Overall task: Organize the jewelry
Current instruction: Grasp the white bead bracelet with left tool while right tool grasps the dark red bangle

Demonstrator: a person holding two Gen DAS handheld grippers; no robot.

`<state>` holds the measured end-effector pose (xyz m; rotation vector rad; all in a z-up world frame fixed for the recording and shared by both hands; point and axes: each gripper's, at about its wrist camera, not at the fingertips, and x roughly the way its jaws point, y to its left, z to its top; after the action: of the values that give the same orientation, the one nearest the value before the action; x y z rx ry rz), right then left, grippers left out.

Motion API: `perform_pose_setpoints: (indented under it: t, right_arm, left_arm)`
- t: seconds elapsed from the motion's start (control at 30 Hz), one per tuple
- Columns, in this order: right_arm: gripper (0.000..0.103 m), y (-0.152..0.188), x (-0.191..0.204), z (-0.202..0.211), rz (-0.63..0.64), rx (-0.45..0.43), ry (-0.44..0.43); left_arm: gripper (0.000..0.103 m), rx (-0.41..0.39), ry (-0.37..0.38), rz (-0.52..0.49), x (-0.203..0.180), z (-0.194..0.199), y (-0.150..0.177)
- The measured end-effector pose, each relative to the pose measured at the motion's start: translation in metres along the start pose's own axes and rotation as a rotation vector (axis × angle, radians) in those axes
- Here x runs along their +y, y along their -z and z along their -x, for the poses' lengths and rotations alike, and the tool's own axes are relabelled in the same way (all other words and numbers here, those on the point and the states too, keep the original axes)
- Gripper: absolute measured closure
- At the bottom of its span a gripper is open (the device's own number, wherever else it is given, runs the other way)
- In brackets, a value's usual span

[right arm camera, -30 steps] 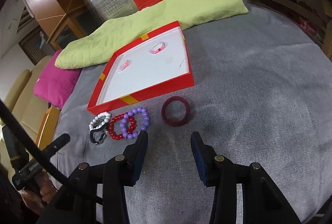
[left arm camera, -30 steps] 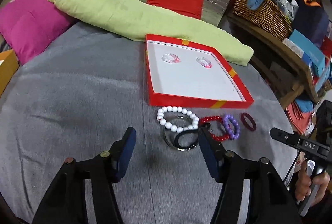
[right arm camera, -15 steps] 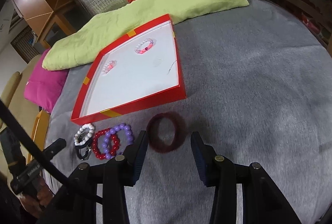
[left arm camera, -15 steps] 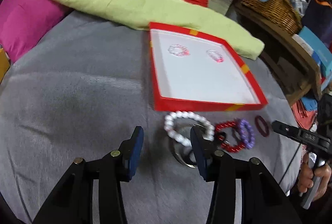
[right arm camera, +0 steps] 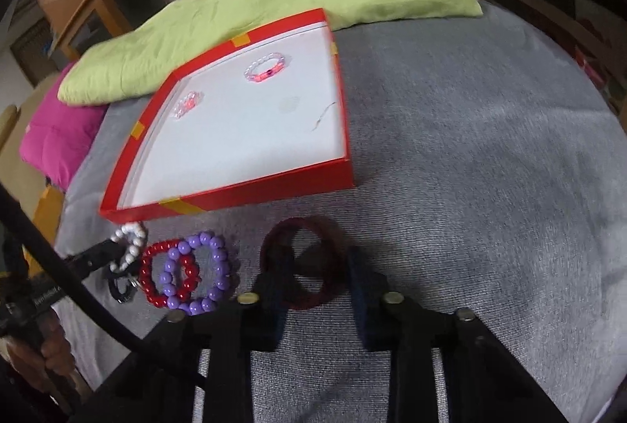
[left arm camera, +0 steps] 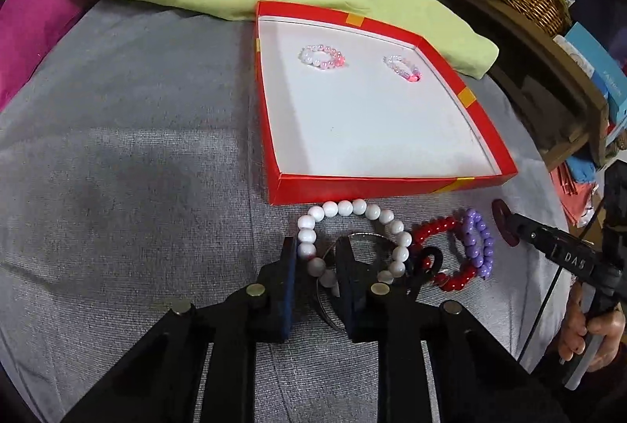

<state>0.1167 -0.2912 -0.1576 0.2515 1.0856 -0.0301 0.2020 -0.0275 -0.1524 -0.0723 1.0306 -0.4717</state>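
**Both grippers close in on bracelets in front of the tray**

Since a second ago both grippers have come forward and narrowed: the left gripper (left arm camera: 316,266), then wide open short of the pile, now has its jaws drawn in around the near-left arc of the white bracelet (left arm camera: 352,209), and the right gripper (right arm camera: 317,280), then open short of the dark red bangle (right arm camera: 303,264), now straddles it.

The white bracelet lies on the grey table (left arm camera: 137,149) just in front of the red tray (left arm camera: 352,188), over a thin metal ring (left arm camera: 364,235). A few of its beads sit between the left jaws, which are nearly closed; whether the pads already pinch them I cannot tell. The bangle lies flat, well clear of the tray. One right finger stands inside its loop and the other outside, with a gap left, so that gripper is open. Beside these lie a red bead bracelet (right arm camera: 156,266) and a purple one (right arm camera: 203,274), overlapping, and a black clasp (left arm camera: 429,262). Two pink bracelets (left arm camera: 322,56) are already in the tray.

The step in hand looks like the grasp itself, with four or so pieces still outside. Next each gripper probably needs to close fully, lift straight up and carry over the tray's wall to bare white floor. The white beads may drag the ring beneath.

The right gripper's body reads "DAS" (left arm camera: 574,258). Lettering on the left gripper's handle is too blurred to read.
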Motion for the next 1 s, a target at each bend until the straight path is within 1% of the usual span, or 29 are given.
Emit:
perform_pose_setpoints:
  t: [0.07, 0.1, 0.13, 0.23, 0.33, 0.4, 0.5, 0.57, 0.63, 0.7, 0.83, 1.0]
  right_arm:
    - [0.096, 0.003, 0.007, 0.0, 0.049, -0.009, 0.031]
    - [0.097, 0.006, 0.012, 0.0, 0.084, -0.019, 0.053]
    - [0.098, 0.007, 0.014, 0.002, 0.102, -0.028, 0.065]
    - [0.098, 0.011, 0.018, 0.006, 0.124, -0.05, 0.072]
    - [0.098, 0.013, 0.017, 0.015, 0.11, -0.07, 0.034]
    - [0.098, 0.015, 0.017, 0.022, 0.105, -0.09, 0.027]
    - [0.098, 0.016, 0.017, 0.027, 0.08, -0.104, -0.01]
    - [0.098, 0.018, 0.019, 0.03, 0.069, -0.107, -0.039]
    - [0.098, 0.019, 0.023, 0.03, 0.069, -0.11, -0.049]
    - [0.098, 0.02, 0.025, 0.03, 0.071, -0.11, -0.056]
    - [0.098, 0.021, 0.025, 0.028, 0.057, -0.101, -0.071]
    - [0.098, 0.016, 0.019, 0.036, 0.016, -0.138, -0.113]
  left_arm:
    - [0.085, -0.005, -0.014, -0.016, -0.002, 0.0, 0.001]
    - [0.087, -0.002, -0.019, -0.021, -0.003, 0.0, 0.001]
    - [0.092, 0.001, -0.028, -0.022, -0.004, -0.001, 0.002]
    - [0.093, -0.014, -0.049, -0.026, -0.004, 0.003, 0.004]
    - [0.093, -0.033, -0.068, -0.035, -0.006, 0.009, 0.006]
    - [0.093, -0.055, -0.073, -0.036, -0.006, 0.016, 0.008]
    - [0.093, -0.114, -0.088, -0.025, -0.003, 0.034, 0.009]
    - [0.093, -0.169, -0.083, -0.017, 0.002, 0.05, 0.009]
    - [0.093, -0.215, -0.07, -0.017, 0.007, 0.063, 0.01]
    - [0.093, -0.227, -0.074, -0.009, 0.012, 0.068, 0.01]
    - [0.093, -0.217, -0.076, 0.02, 0.023, 0.069, 0.01]
    - [0.093, -0.266, -0.057, 0.005, 0.019, 0.078, 0.009]
